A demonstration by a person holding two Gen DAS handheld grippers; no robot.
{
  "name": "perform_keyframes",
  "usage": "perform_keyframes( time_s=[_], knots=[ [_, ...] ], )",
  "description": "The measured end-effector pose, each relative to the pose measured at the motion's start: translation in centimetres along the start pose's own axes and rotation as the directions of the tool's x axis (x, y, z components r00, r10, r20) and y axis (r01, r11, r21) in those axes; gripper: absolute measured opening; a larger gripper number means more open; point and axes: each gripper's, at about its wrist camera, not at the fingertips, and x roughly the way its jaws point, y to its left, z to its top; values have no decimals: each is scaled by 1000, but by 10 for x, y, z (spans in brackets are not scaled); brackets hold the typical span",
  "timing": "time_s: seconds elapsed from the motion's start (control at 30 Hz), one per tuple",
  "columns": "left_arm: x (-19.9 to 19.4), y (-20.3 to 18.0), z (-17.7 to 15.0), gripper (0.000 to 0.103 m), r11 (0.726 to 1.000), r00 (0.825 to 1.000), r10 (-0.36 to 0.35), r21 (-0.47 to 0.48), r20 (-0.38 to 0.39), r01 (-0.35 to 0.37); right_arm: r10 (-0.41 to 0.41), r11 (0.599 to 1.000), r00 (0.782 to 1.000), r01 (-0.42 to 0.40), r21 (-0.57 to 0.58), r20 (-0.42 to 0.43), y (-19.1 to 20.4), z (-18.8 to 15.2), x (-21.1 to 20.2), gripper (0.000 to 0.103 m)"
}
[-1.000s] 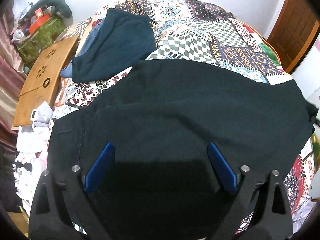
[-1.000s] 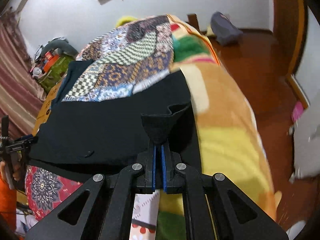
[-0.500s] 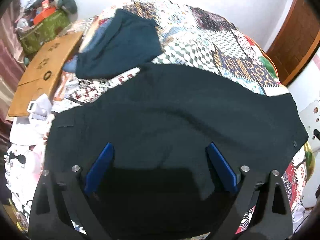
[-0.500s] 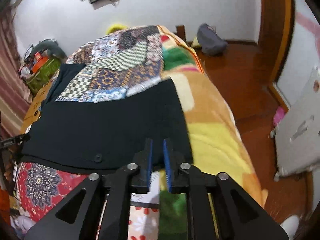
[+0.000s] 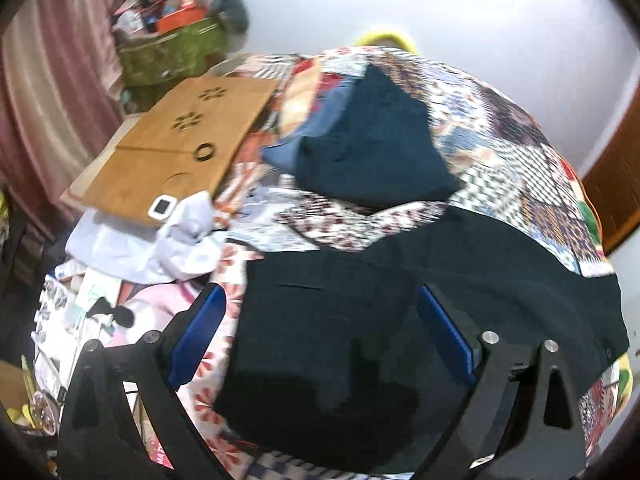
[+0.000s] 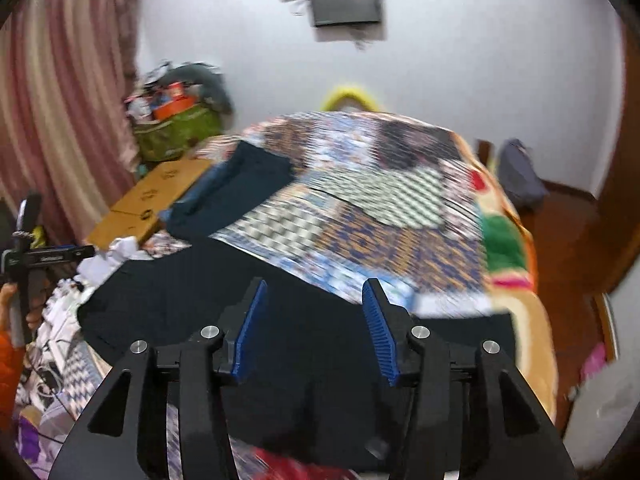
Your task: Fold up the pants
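While the black pants [image 5: 420, 280] lie spread flat across the patchwork bed [image 5: 500, 128], the left claw [image 5: 320, 332] hangs over them with jaws spread wide, gripping nothing. Right claw [image 6: 316, 320] likewise stands well open above the same garment, empty; contact with cloth cannot be determined.

Patchwork-quilted bed [image 5: 520, 152]; black pants [image 5: 400, 300] spread flat; folded navy garment [image 5: 380, 152] behind.

Legible text, labels, brands, numbers: none. Left tool's bar [image 6: 52, 258], seen from the right wrist, carries a pale printed strip, too blurred to read. Orange box [image 5: 182, 20] beside the curtain: markings indistinct.
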Motion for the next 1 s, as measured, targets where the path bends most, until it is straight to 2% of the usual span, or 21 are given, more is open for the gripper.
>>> perform_keyframes(
  time_s=[0.23, 0.4, 0.53, 0.63, 0.73, 0.87, 0.9, 0.97, 1.0],
  knots=[
    [40, 53, 4, 96, 995, 996, -3, -95, -94, -6, 104, 989, 993, -108, -99, -49, 53, 26, 58, 46],
    [83, 68, 2, 96, 992, 981, -21, -128, -195, -5, 141, 972, 980, -164, -167, -138, 83, 35, 110, 48],
    [114, 66, -2, 96, 993, 962, -50, -121, -268, 18, 173, 958, 959, -217, -188, -224, 104, 42, 157, 48],
    [128, 60, -5, 95, 994, 953, -73, -105, -293, 44, 192, 950, 938, -251, -187, -288, 117, 47, 194, 48],
    [137, 54, -7, 81, 993, 945, -99, -92, -312, 73, 189, 946, 923, -263, -189, -336, 127, 51, 227, 48],
    [140, 50, -9, 52, 981, 929, -183, -115, -320, 154, 207, 949, 887, -284, -134, -412, 134, 51, 266, 47],
    [139, 50, -9, 49, 977, 926, -204, -124, -317, 173, 211, 951, 878, -286, -118, -429, 135, 50, 273, 44],
    [137, 49, -9, 44, 978, 932, -199, -120, -304, 170, 223, 949, 866, -298, -103, -447, 139, 50, 283, 39],
    [135, 48, -9, 38, 979, 936, -195, -110, -294, 169, 235, 944, 861, -312, -104, -450, 140, 49, 283, 29]
  ],
)
